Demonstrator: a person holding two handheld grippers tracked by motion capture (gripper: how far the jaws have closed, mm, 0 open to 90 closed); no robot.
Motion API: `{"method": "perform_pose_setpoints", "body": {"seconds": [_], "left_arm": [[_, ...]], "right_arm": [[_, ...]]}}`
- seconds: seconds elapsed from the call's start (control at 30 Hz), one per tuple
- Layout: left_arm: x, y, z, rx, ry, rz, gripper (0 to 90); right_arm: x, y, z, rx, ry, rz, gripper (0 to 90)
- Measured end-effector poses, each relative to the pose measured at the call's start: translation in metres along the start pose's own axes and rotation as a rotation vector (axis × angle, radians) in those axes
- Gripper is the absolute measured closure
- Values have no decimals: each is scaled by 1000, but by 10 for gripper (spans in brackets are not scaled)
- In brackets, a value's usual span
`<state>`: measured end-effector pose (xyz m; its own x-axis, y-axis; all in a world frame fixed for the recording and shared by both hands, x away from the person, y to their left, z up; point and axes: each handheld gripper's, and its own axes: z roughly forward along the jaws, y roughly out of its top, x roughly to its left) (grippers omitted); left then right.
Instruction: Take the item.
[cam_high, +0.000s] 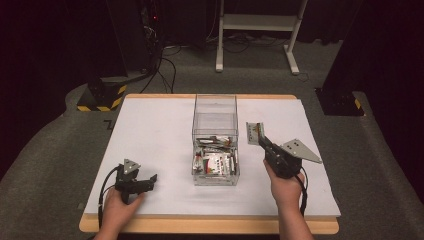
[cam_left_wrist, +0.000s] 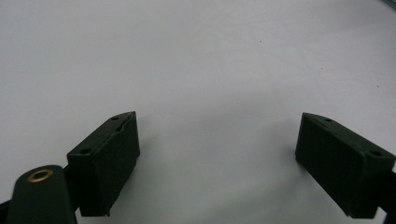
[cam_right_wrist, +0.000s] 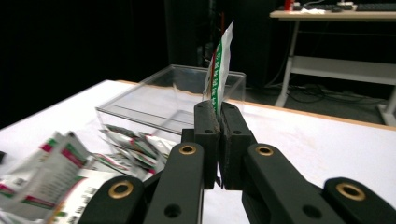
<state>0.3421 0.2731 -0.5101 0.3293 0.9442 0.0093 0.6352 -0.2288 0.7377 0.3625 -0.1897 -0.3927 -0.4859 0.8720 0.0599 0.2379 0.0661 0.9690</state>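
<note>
- Your right tongs (cam_right_wrist: 218, 140) pinch 1 sachet (cam_right_wrist: 220, 65) upright, just right of the clear box (cam_high: 215, 107), likely lifted from its pile.
- Your left tongs (cam_left_wrist: 217, 158) gape empty over bare tabletop (cam_high: 150, 130), well left of the box, idle.

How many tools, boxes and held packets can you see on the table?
Tools: 2, the left tool open and the right tool shut.
Clear box: 1, with more packets inside, too jumbled to count.
Packet pinched in the right tool: 1.
Total: 4.
</note>
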Motion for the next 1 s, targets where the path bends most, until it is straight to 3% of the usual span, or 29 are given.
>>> {"method": "perform_pose_setpoints", "body": {"seconds": [0.27,0.73,1.0], "left_arm": [[0,0,0,0,0,0,138],[0,0,0,-1,0,-1,138],[0,0,0,0,0,-1,139]], "right_arm": [[-18,-15,16,61,-62,7,880],[-39,-38,39,154,-99,27,879],[-42,-50,54,213,-99,30,878]]}}
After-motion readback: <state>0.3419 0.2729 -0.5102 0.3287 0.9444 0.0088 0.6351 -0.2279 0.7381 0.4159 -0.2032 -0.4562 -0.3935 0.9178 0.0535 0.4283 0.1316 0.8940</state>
